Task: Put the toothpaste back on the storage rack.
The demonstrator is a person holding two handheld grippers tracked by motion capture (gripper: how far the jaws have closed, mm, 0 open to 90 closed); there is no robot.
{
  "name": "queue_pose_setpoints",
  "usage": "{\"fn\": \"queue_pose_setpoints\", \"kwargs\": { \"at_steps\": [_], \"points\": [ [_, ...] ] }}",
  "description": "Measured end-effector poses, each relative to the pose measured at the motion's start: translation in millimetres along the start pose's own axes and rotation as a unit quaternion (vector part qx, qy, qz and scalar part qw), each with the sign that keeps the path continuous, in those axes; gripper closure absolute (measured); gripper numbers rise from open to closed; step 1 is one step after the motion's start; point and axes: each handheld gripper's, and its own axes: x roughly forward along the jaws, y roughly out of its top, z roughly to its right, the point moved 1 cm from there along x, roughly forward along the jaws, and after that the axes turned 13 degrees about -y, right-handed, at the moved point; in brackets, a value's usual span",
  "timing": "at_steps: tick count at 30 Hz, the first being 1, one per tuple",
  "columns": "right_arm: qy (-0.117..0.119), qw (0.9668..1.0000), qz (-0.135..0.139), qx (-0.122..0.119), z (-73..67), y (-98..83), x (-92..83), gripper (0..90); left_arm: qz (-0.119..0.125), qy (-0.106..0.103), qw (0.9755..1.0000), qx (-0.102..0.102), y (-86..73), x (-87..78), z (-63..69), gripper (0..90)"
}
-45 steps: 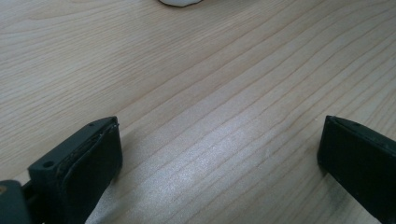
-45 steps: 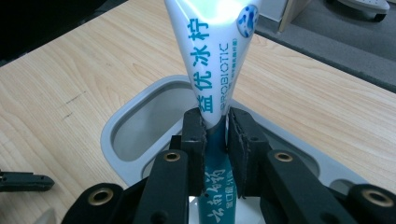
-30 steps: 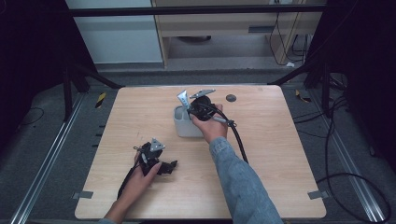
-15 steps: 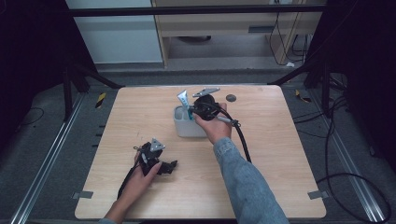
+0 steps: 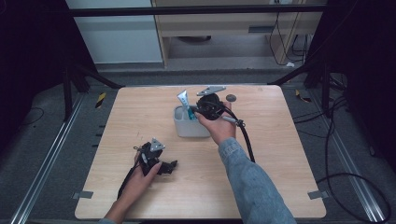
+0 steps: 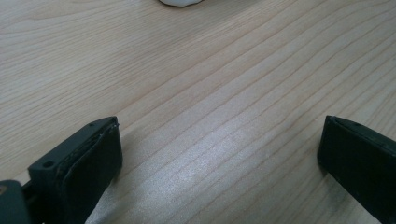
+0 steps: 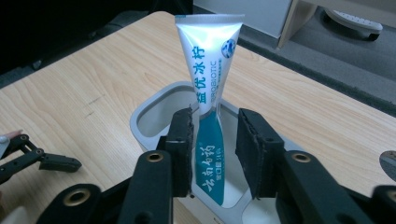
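The grey holder [image 5: 190,127], a rounded open-topped tub, stands on the wooden table [image 5: 280,140] a little toward the far edge from its middle, and everything else is placed from it here. A toothpaste tube [image 7: 211,93], white at its crimped top and teal lower down, stands inside the holder with its crimped end up, leaning slightly; in the high view the tube [image 5: 185,103] rises above the holder's far left rim. The right gripper [image 5: 201,111] hovers right over the holder, carried by the person's right hand [image 5: 219,127] just to the holder's right. In the right gripper view the right gripper [image 7: 214,140] has its jaws on either side of the tube's lower teal part; the jaws have just been opening, a narrow gap shows on each side of the tube, and the pads no longer press on it. The left gripper [image 5: 159,161] rests on the table well apart from the holder, toward the near left, held in the left hand [image 5: 140,179]. In the left gripper view its jaws stand wide apart with bare wood grain between them, and the holder's pale base [image 6: 182,2] just peeks in at the top edge. A small dark round disc [image 5: 230,97] lies on the table beyond the holder to its right.
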Motion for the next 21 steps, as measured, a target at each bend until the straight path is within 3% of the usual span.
{"fn": "queue_pose_setpoints", "kwargs": {
  "at_steps": [1, 4, 14, 17, 21],
  "points": [
    [-0.002, 1.0, -0.001, 0.001, 0.9, 0.0, -1.5, 57.4, 0.0, 0.0, 1.0, 0.0, 0.0, 0.0, 0.0, 0.0],
    [-0.004, 0.9999, -0.008, 0.004, 1.1, -0.7, -3.5, 50.7, 0.0, 0.0, 1.0, 0.0, 0.0, 0.0, 0.0, 0.0],
    [-0.015, 0.9997, 0.013, 0.013, 11.9, -2.4, -17.4, 27.7, 0.0, 0.0, 1.0, 0.0, 0.0, 0.0, 0.0, 0.0],
    [-0.027, 0.9995, 0.017, 0.004, 14.5, -1.5, -20.1, 19.0, 0.0, 0.0, 1.0, 0.0, 0.0, 0.0, 0.0, 0.0],
    [-0.023, 0.9997, 0.011, -0.005, 19.0, -4.6, -25.8, 12.5, 0.0, 0.0, 1.0, 0.0, 0.0, 0.0, 0.0, 0.0]
  ]
}}
